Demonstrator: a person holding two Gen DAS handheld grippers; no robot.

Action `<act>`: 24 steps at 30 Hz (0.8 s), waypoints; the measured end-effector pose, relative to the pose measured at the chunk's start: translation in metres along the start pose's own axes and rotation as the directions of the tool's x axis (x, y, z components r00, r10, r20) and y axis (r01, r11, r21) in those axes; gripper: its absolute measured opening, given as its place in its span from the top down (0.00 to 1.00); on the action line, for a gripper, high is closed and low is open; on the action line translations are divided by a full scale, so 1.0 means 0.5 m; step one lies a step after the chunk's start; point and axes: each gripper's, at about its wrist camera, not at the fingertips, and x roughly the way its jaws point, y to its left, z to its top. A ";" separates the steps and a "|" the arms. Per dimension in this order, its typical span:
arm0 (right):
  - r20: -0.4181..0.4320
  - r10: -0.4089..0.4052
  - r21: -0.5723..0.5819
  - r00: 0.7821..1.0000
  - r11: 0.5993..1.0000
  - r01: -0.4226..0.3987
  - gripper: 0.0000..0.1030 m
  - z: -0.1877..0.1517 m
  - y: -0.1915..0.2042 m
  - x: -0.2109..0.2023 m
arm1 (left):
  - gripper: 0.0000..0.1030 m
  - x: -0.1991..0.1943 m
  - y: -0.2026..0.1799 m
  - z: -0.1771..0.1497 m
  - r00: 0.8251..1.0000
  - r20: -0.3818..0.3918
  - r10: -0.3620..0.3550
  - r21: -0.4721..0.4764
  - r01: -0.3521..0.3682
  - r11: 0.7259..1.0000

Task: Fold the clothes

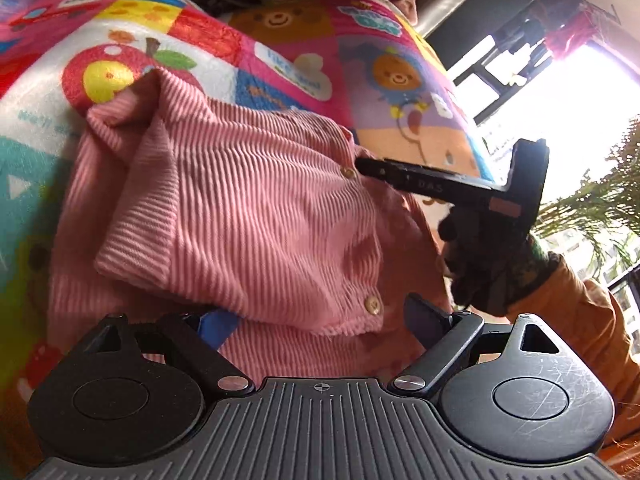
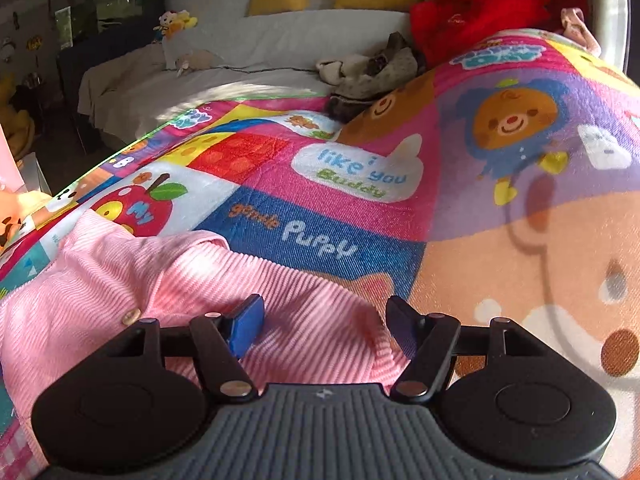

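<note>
While both hand-held grippers (image 1: 320,324) (image 2: 326,326) gape over pink cardigan (image 1: 240,208), gloved hand (image 1: 492,264) angles right one down.

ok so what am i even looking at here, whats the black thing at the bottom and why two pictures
The black thing is a hand-held gripper: a person holds one in each hand, each with a camera looking along its two fingers. One picture is from the left gripper, the other from the right gripper. Both sit over a pink ribbed cardigan lying on a cartoon blanket. Both grippers are open, gripping nothing. In the left view you also see the right gripper from the side, held by a gloved hand.
</note>
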 end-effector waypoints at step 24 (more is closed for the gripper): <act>0.027 0.143 -0.095 0.989 0.986 -0.140 0.37 -0.090 0.113 -0.205 | 0.14 -0.010 0.074 0.208 0.917 0.255 0.307 0.126 -0.347 0.929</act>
